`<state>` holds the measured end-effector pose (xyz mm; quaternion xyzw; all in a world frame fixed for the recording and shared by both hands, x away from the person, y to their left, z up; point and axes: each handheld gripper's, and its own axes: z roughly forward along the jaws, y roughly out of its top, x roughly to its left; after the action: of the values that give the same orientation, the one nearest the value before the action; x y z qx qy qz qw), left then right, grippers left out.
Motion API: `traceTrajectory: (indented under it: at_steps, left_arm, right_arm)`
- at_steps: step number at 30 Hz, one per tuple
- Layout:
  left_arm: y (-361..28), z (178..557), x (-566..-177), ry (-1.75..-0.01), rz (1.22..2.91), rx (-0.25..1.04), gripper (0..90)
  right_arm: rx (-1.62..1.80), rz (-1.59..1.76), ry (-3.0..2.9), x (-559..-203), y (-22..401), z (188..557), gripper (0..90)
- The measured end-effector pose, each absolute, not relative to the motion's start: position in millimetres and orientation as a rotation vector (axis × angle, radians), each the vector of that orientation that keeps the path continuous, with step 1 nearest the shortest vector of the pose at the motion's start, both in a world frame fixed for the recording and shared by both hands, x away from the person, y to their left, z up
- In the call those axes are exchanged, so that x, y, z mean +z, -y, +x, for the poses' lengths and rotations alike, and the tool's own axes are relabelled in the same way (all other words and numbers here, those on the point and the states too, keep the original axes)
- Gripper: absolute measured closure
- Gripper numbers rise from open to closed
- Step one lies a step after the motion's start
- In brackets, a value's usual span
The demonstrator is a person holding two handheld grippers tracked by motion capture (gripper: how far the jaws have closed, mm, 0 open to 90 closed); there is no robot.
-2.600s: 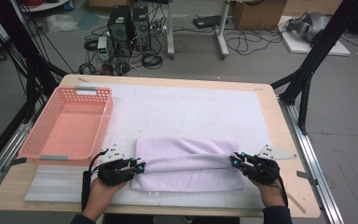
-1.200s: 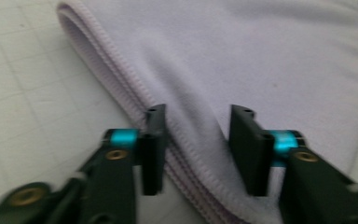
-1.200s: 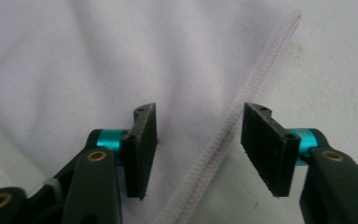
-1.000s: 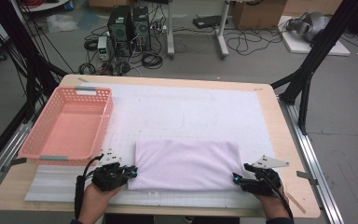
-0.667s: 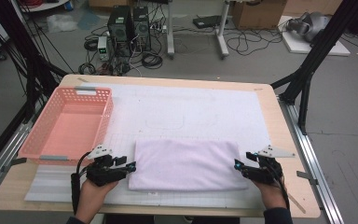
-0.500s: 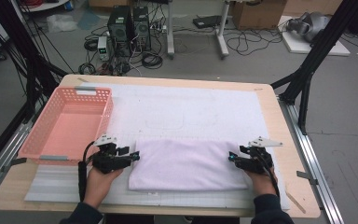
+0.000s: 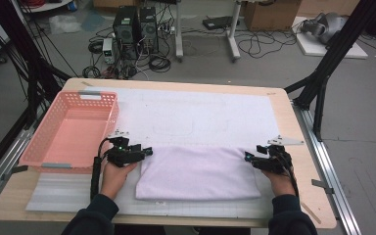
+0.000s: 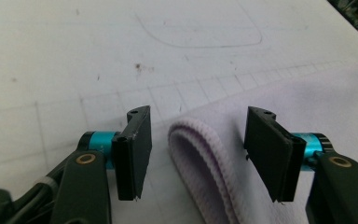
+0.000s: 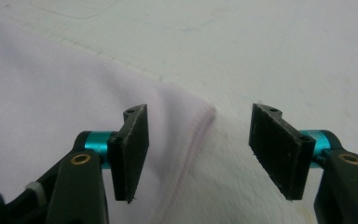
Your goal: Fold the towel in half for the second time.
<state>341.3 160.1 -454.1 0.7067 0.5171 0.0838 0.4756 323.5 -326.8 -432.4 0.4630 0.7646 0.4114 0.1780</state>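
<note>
So the pale lilac towel [image 7: 200,171] lies folded into a flat rectangle in the lower middle of the high view, on the white mat [image 7: 191,115] covering the worktop [image 7: 284,105]. At least one fold looks done; I'd guess another is left, maybe then the pink basket [image 7: 71,132] at left. The left gripper [image 8: 196,154] has just been opening, its fingers wide astride the folded edge, not pressing. The right gripper [image 9: 198,154] is wide too, over a corner. How many layers there are is hard to tell.

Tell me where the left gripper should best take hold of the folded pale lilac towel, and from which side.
Probably at the folded pale lilac towel's far left corner, coming in level from its left end. There the rounded, doubled fold edge already lies between the left gripper's open jaws, which have just opened.
</note>
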Motion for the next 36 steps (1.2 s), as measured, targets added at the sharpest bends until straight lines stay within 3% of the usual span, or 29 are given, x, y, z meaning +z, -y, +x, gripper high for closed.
traceTrajectory:
  at_steps: [2,5,7,10,13,21,28,30,31,33,36]
  left_arm:
    - [-159,343,-455,-1.255,1.74,0.197,44.6]
    - [-147,350,-449,-1.147,1.913,0.279,59.1]
    - [-147,352,-447,-1.134,1.917,0.277,76.3]
    - [-150,356,-449,-1.147,1.873,0.293,79.9]
    - [-155,361,-448,-1.166,1.827,0.31,80.4]
    - [-147,382,-434,-1.171,1.791,0.411,80.3]
    - [-146,393,-447,-1.221,1.723,0.45,79.1]
    - [-146,394,-450,-1.226,1.746,0.453,72.3]
    - [-147,394,-449,-1.245,1.757,0.456,62.5]
    - [-152,391,-446,-1.261,1.753,0.421,50.8]
    - [-158,383,-437,-1.216,1.755,0.442,50.5]
  right_arm:
    - [1.161,1.293,-2.173,-432,323,328,38.2]
    - [1.101,1.274,-2.22,-439,313,347,44.4]
    - [1.084,1.261,-2.275,-447,311,353,52.2]
    - [1.184,1.262,-2.321,-448,315,354,79.4]
    - [1.188,1.263,-2.311,-444,322,356,82.1]
    - [1.149,1.202,-2.145,-438,317,359,82.5]
    - [1.09,1.21,-2.081,-432,307,381,82.2]
    - [1.05,1.222,-2.097,-434,302,387,81.5]
    - [1.025,1.222,-2.105,-437,300,388,78.4]
    - [1.031,1.259,-2.118,-441,300,390,63.6]
    - [1.009,1.255,-2.081,-437,303,383,49.6]
